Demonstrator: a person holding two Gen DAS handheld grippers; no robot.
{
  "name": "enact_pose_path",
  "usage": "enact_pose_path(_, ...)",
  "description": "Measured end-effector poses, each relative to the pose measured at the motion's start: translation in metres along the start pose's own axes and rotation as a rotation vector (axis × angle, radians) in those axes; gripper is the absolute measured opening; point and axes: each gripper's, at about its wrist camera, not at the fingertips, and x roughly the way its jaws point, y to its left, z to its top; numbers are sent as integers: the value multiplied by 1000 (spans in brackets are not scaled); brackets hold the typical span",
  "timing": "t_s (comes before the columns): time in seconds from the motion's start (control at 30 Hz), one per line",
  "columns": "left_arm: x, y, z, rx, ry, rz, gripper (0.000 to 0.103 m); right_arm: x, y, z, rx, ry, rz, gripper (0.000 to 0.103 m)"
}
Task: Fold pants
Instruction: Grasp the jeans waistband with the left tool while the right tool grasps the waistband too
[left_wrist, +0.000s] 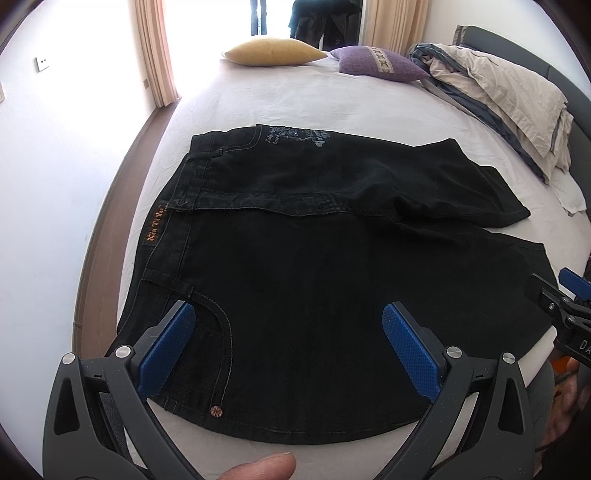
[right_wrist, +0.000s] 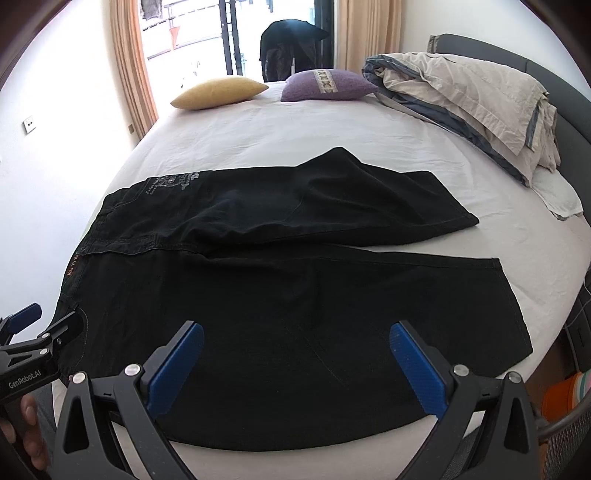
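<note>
A pair of black denim pants (left_wrist: 314, 266) lies spread flat on a white-sheeted bed (left_wrist: 295, 99), waistband toward the left and legs running to the right. The far leg is creased and angles away from the near one, with a strip of sheet showing between the two hems.

The left gripper (left_wrist: 289, 321) hovers over the near hip area, its blue-padded fingers (left_wrist: 166, 350) wide apart with nothing between them. The curved front pocket seam and a copper rivet lie just beside the left-hand finger; the near edge of the pants runs below both tips. Whether the pads touch the cloth cannot be told.

The right gripper (right_wrist: 296, 345) hangs over the near leg further toward the hem, fingers (right_wrist: 417, 373) likewise spread and empty, the dark fabric filling the gap between them.

Each gripper shows only partly in the other's view: the left one is cut off at the left edge of the right wrist view, the right one at the right edge of the left wrist view. The pants are so dark that folds in the near leg barely read. The pale embroidery (left_wrist: 295, 136) near the far waistband and the orange waistband label (left_wrist: 157, 229) are too small to read.

At the far end of the bed lie a yellow cushion (right_wrist: 219, 92), a purple cushion (right_wrist: 327, 85) and a crumpled beige duvet (right_wrist: 472, 99).
</note>
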Motion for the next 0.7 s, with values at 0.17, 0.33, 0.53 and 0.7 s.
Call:
enact_pose_path(0.17, 28, 12, 36, 91, 12, -121, 103, 22, 2, 36, -74, -9, 104, 103)
enact_pose_path(0.33, 68, 49, 99, 113, 33, -76, 103, 57, 4, 94, -159, -24, 237, 90)
enact_pose_path(0.53, 131, 74, 196, 339, 28, -72, 103, 108, 12, 151, -325, -16, 341, 74)
enact_pose_path(0.7, 194, 74, 255, 525, 162, -160, 102, 150, 18, 178, -420, 26, 428, 74)
